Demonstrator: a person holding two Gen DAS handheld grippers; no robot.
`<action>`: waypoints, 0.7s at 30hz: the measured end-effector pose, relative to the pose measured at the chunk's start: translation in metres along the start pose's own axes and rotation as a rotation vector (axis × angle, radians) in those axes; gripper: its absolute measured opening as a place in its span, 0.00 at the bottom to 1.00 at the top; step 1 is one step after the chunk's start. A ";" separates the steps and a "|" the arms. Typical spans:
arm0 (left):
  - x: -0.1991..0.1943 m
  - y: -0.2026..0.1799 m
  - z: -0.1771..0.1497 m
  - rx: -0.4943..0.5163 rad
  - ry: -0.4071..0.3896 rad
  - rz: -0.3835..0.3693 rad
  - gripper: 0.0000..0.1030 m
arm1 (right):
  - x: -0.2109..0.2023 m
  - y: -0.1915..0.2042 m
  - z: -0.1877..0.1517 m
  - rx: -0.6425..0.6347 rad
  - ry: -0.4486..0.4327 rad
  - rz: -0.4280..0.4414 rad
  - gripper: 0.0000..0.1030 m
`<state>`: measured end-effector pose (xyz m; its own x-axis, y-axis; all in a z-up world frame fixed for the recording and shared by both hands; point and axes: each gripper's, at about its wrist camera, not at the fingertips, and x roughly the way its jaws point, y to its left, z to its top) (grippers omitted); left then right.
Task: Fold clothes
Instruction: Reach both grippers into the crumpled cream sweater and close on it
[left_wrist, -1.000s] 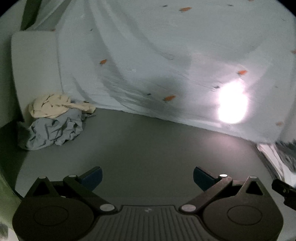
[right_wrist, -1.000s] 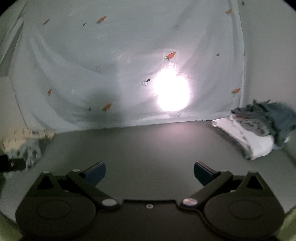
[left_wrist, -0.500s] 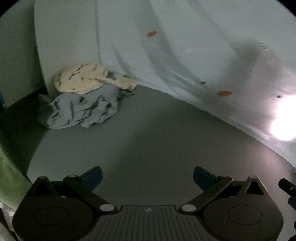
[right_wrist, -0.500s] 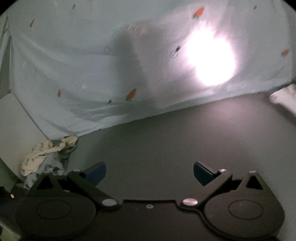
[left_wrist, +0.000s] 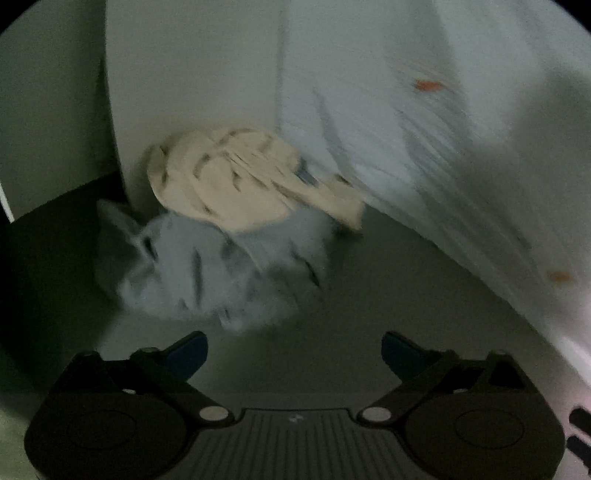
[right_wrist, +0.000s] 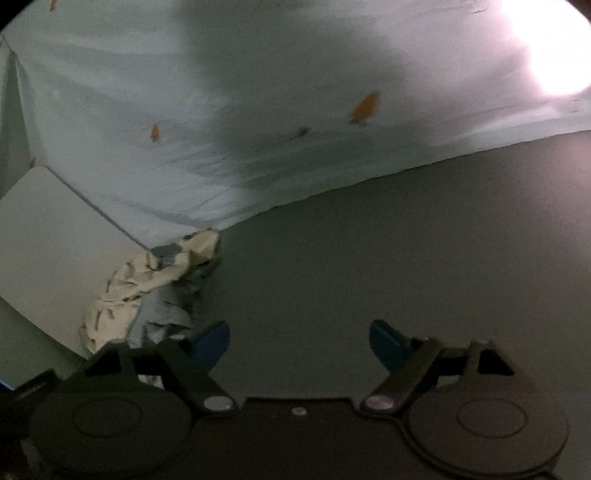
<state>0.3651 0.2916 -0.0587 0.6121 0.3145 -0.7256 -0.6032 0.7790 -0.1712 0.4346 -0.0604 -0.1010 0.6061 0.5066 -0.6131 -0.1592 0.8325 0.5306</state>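
The left gripper (left_wrist: 293, 352) is spread wide, and nothing sits between its blue fingertips (left_wrist: 186, 352). It hangs over the dark grey table (left_wrist: 369, 295) and touches nothing. Just ahead of it lies the pile of clothes: a crumpled grey-blue garment (left_wrist: 207, 273) with a cream garment (left_wrist: 236, 181) heaped on top. The picture is blurry here, so the folds are hard to make out.

The right gripper (right_wrist: 299, 341) is spread wide too, and it grips nothing. Its left fingertip (right_wrist: 210, 341) is in front of the edge of the same pile, but I cannot tell if they touch.

The pile sits in the corner, pushed up against a white board (left_wrist: 192, 92) and the bottom edge of a pale blue sheet (right_wrist: 221, 110) with small orange carrots on it. The sheet hangs along the back of the table like a wall. To the right of the pile, the table top stretches bare and flat up to the sheet.
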 end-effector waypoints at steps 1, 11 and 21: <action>0.016 0.013 0.016 -0.026 0.001 0.013 0.90 | 0.018 0.012 0.005 0.001 0.020 0.017 0.72; 0.133 0.119 0.105 -0.219 -0.029 0.117 0.70 | 0.229 0.112 0.049 0.141 0.202 0.329 0.17; 0.184 0.142 0.112 -0.224 -0.036 0.071 0.71 | 0.346 0.162 0.053 0.227 0.217 0.261 0.55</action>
<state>0.4500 0.5206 -0.1419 0.5792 0.3867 -0.7176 -0.7416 0.6154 -0.2669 0.6595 0.2380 -0.1960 0.3855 0.7500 -0.5375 -0.0949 0.6117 0.7854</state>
